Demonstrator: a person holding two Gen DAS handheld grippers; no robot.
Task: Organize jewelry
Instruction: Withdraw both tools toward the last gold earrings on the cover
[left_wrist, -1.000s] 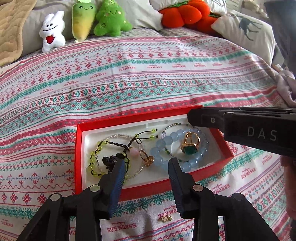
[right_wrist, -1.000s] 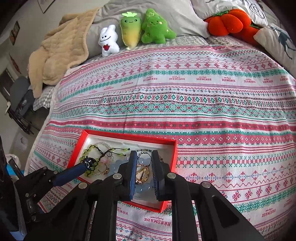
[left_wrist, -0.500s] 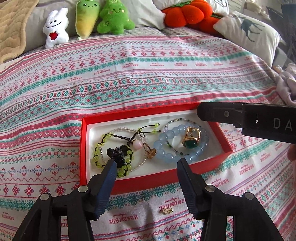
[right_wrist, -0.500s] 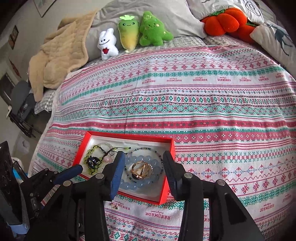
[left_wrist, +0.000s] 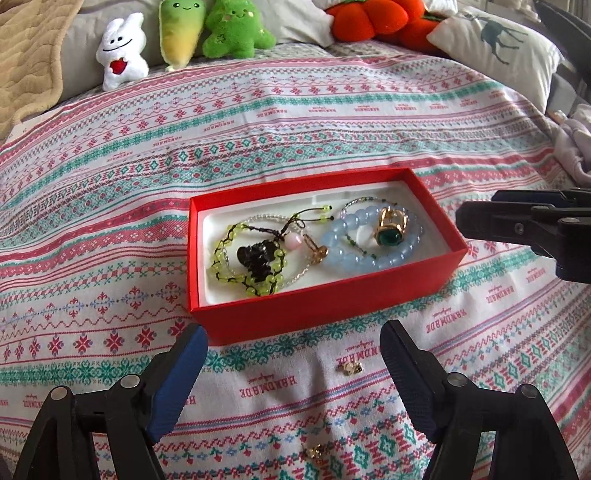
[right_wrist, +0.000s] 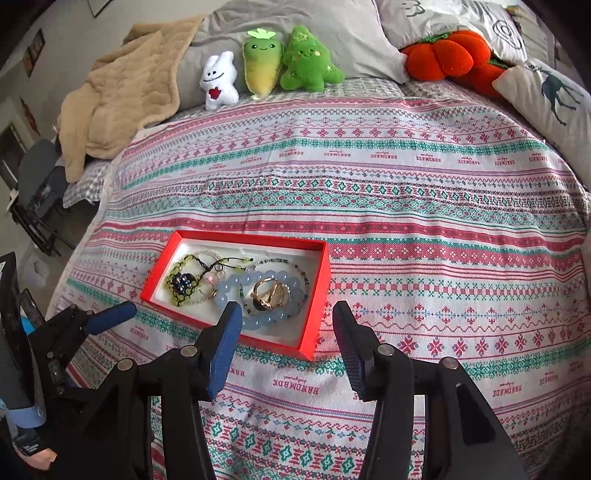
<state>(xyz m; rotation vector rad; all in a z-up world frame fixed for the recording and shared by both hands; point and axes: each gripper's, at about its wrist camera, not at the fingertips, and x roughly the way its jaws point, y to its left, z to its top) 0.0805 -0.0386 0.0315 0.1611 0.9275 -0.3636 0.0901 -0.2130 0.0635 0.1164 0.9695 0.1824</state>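
Red box (left_wrist: 317, 306), left wrist view: holds bracelets and green-stone ring (left_wrist: 390, 229); two gold pieces (left_wrist: 349, 367) lie loose on bedspread (left_wrist: 258, 129). Left gripper (left_wrist: 291, 354) spread, empty; advise a low, square pinch. Right wrist view: right gripper (right_wrist: 288, 328) spread, empty, over box's near corner.

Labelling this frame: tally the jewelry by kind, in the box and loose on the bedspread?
Bracelets: 4 (blue bead bracelet, green bead bracelet, clear bead strand, thin dark bead strand)
Rings: 2 (green-stone ring, small gold ring)
Loose gold bits: 2 ()
Total: 8
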